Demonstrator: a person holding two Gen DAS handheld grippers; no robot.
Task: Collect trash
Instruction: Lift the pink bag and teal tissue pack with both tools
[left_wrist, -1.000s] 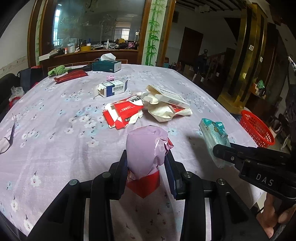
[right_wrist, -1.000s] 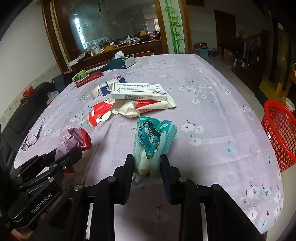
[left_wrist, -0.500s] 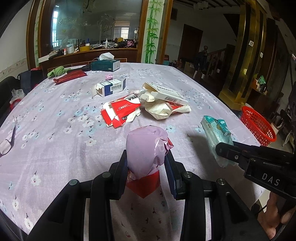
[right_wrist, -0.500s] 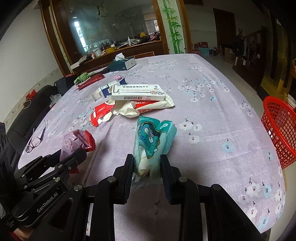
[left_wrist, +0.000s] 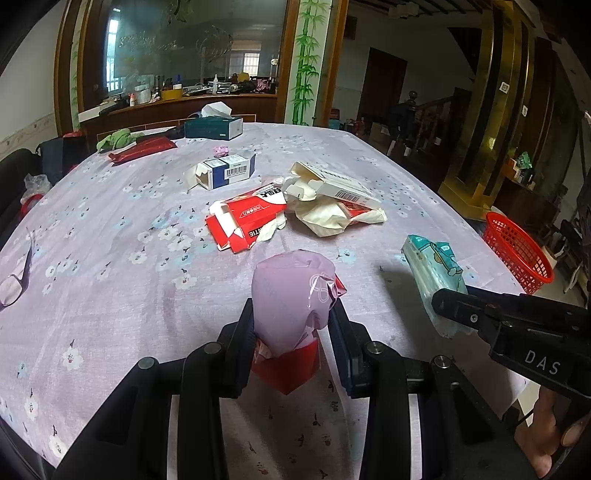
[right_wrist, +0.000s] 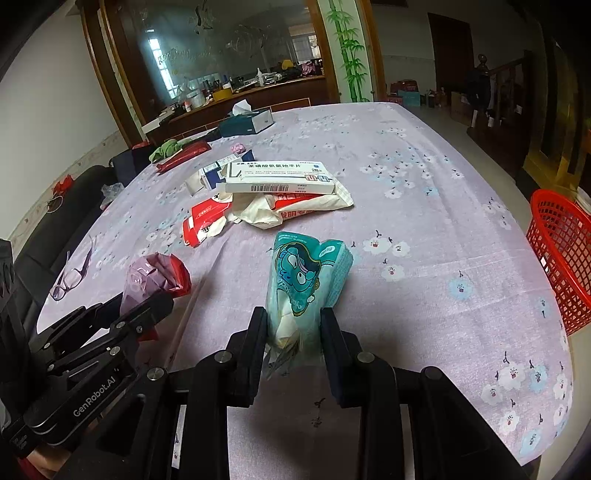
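Left gripper (left_wrist: 293, 328) clamped on pink wrapper (left_wrist: 293, 295) | right gripper (right_wrist: 293, 328) clamped on teal tissue pack (right_wrist: 308, 273) | risk: crinkly film slips en route to red basket (right_wrist: 561, 258)

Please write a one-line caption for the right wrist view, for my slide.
Right gripper holds a teal wrapper above the floral tablecloth, red basket at right.

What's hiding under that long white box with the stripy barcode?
The white box lies on top of a crumpled cream wrapper with red printing. One end of the box sticks out past it. Whatever lies beneath the wrapper, or inside the box, is covered and cannot be seen.
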